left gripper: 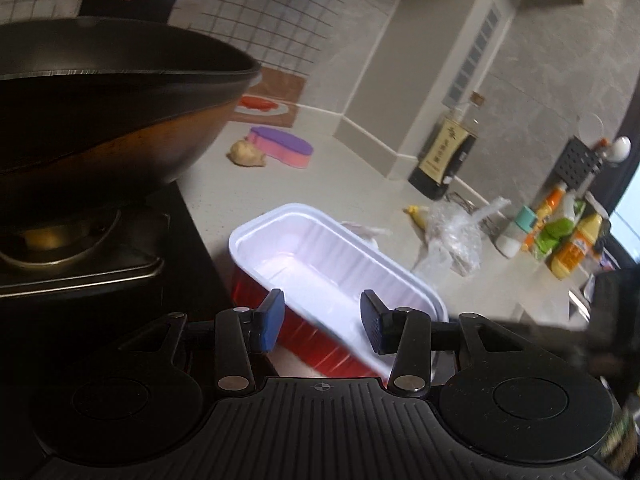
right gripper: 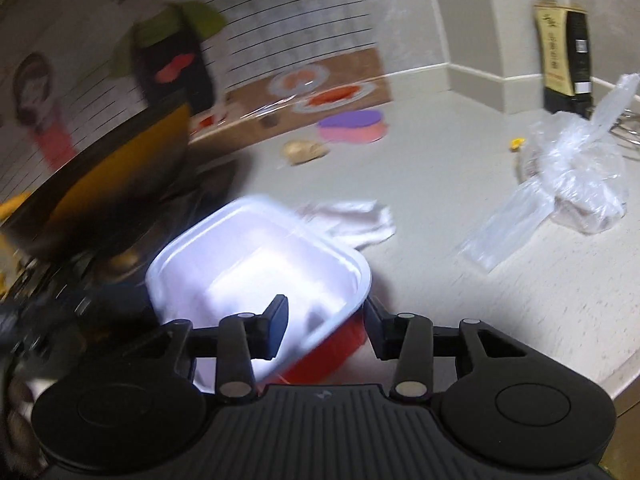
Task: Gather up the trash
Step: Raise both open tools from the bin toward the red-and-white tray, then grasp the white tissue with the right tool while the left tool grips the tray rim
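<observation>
Clearly, we see 1 red tray [left gripper: 320, 276] with a white inside lying on the worktop [left gripper: 344, 184] just beside the stove, its long axis running from near right to far left in the left wrist view. Our left gripper [left gripper: 320, 320] holds its jaws wide astride the near end, gripping nothing we can tell; our right gripper [right gripper: 324, 328] straddles 1 corner, jaws partly open, contact unclear. Beyond lie 1 crumpled tissue [right gripper: 352, 220], 1 plastic bag [right gripper: 560, 184], 1 sponge [left gripper: 282, 152] and 1 dark bottle [left gripper: 446, 156].
</observation>
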